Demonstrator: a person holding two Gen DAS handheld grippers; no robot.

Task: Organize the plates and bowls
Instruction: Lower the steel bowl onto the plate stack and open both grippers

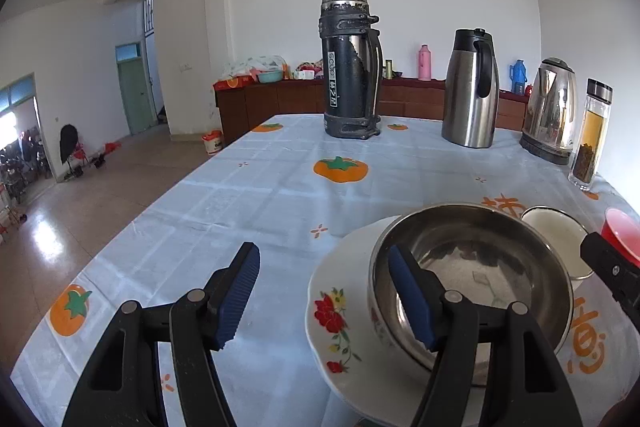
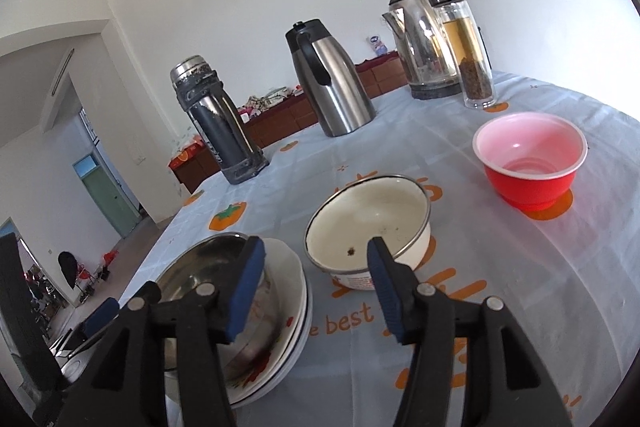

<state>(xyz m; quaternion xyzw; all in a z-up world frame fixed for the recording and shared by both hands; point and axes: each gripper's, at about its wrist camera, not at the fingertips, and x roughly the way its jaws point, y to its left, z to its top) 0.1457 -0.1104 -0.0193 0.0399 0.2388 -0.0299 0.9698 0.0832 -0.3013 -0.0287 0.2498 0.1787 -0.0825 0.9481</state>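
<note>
A steel bowl (image 1: 480, 267) (image 2: 200, 267) sits in a stack of flowered white plates (image 1: 336, 307) (image 2: 296, 291) on the pumpkin-print tablecloth. Right of it stands a white enamel bowl (image 1: 556, 231) (image 2: 368, 219), and farther right a red plastic bowl (image 1: 622, 231) (image 2: 528, 163). My left gripper (image 1: 326, 297) is open, with one finger over the steel bowl's near rim and the other over bare cloth. My right gripper (image 2: 316, 291) is open too, spanning the gap between the plate stack and the enamel bowl. Neither holds anything.
At the table's far side stand a dark thermos flask (image 1: 350, 67), a steel jug (image 1: 472, 91), an electric kettle (image 1: 554, 111) and a glass tea bottle (image 1: 592, 135). The table edge (image 1: 132, 223) drops to the tiled floor on the left.
</note>
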